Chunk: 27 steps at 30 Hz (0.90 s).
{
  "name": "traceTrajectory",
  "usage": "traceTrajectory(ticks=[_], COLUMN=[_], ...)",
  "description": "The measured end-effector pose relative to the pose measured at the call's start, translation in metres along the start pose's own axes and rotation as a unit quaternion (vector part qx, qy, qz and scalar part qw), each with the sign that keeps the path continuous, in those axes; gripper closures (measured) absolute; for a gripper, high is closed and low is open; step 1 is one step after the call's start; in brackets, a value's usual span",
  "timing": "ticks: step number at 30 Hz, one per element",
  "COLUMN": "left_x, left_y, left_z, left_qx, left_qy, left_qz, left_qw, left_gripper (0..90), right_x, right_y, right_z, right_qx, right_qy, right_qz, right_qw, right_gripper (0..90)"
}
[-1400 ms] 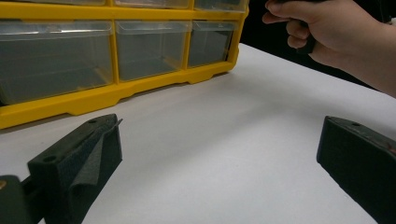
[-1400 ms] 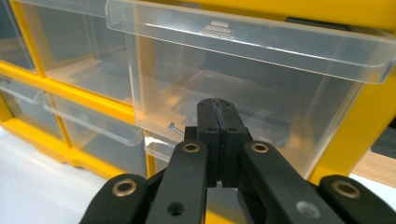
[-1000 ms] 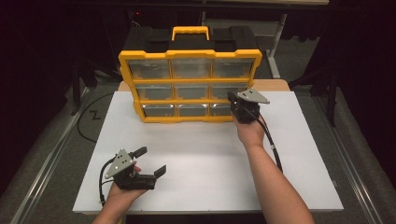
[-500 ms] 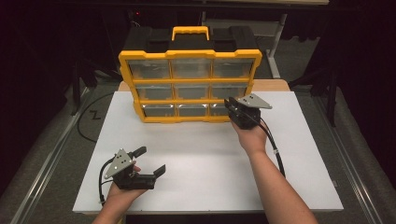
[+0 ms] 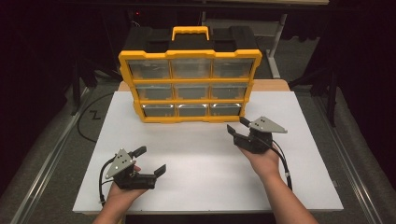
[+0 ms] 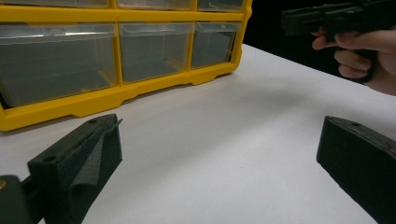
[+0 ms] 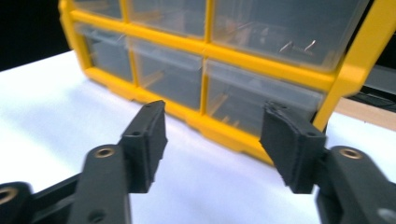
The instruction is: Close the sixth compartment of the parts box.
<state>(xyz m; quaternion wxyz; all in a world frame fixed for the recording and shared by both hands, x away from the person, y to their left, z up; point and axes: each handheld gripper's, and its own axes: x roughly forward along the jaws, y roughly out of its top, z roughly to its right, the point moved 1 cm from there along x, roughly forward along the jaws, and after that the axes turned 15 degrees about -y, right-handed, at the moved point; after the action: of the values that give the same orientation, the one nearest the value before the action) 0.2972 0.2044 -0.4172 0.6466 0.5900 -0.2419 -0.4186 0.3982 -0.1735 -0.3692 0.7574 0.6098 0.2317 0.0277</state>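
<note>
Dark floor and shadow ring a white worktop (image 5: 196,154) where a person holds a claw in each hand. At about seven o'clock on the sheet, the left claw (image 5: 150,161) rests low near the front edge, jaws spread wide with nothing between them; the left gripper view shows bare worktop in the gap. At twelve o'clock stands the yellow drawer cabinet (image 5: 189,84), upright at the far edge, its long axis running nine to three, three rows of three clear drawers facing the person. At about three o'clock the right claw (image 5: 236,126) hangs just off the cabinet's lower right corner, jaws well apart and empty. The right gripper view frames the bottom right drawer (image 7: 261,100) between the pads, near but apart from them. That drawer lies at roughly eleven o'clock from the right claw, which is far nearer to it than the left. Any pull would likely fall to the right hand, straight toward six o'clock.
</note>
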Motion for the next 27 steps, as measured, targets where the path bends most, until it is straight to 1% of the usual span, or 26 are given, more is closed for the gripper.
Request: traceTrajectory(ticks=[1,3,4,6,8,10,12,14,15,17,18,20,22,24,27], left_x=[0.0,0.0,0.0,-0.001,-0.001,-0.001,-0.002,-0.002,-0.003,-0.003,-0.004,-0.004,-0.004,-0.003,-0.003], left_y=[0.0,0.0,0.0,0.0,0.0,0.0,0.0,0.0,0.0,0.0,0.0,0.0,0.0,0.0,0.0], left_z=[0.0,0.0,0.0,0.0,0.0,-0.001,0.0,0.0,0.0,-0.001,-0.001,-0.001,0.0,0.0,0.001], left_qx=[0.0,0.001,0.0,-0.001,-0.002,0.0,0.0,-0.001,-0.002,-0.003,-0.004,-0.004,-0.004,-0.003,-0.001], left_qy=[0.0,0.001,0.001,0.002,0.004,0.005,0.006,0.008,0.009,0.011,0.012,0.014,0.015,0.015,0.014], left_qz=[0.0,0.0,0.001,0.001,0.001,0.0,0.001,0.002,0.002,0.002,0.003,0.003,0.004,0.002,-0.001], left_qw=[1.0,1.0,1.0,1.0,1.0,1.0,1.0,1.0,1.0,0.9999,0.9999,0.9999,0.9999,0.9999,0.9999], left_gripper=[0.7,0.7,0.7,0.7,0.6,0.6,0.6,0.5,0.3,0.2,0.2,0.1,0.2,0.1,0.1], right_x=[-0.005,-0.014,-0.019,-0.027,-0.034,-0.041,-0.047,-0.051,-0.054,-0.057,-0.058,-0.061,-0.063,-0.064,-0.063], right_y=[-0.004,-0.009,-0.012,-0.018,-0.023,-0.028,-0.034,-0.038,-0.04,-0.043,-0.044,-0.046,-0.047,-0.047,-0.047], right_z=[0.0,0.0,0.001,0.001,0.002,0.003,0.004,0.004,0.004,0.004,0.005,0.005,0.007,0.008,0.009], right_qx=[-0.003,0.0,-0.001,-0.004,-0.005,-0.002,0.006,0.007,0.005,0.0,-0.004,-0.006,-0.003,-0.003,0.005], right_qy=[0.003,0.005,0.012,0.017,0.016,0.014,0.027,0.029,0.025,0.019,0.018,0.012,0.006,0.004,-0.004], right_qz=[0.004,0.003,0.006,0.007,0.004,0.003,0.004,0.008,0.003,0.002,0.007,0.008,0.006,0.012,0.014], right_qw=[1.0,1.0,0.9999,0.9998,0.9999,0.9999,0.9996,0.9995,0.9997,0.9998,0.9998,0.9999,1.0,0.9999,0.9999], right_gripper=[37.8,34.1,31.3,23.6,16.3,14.8,11.1,5.2,2.0,1.1,1.1,1.1,1.1,1.1,1.1])
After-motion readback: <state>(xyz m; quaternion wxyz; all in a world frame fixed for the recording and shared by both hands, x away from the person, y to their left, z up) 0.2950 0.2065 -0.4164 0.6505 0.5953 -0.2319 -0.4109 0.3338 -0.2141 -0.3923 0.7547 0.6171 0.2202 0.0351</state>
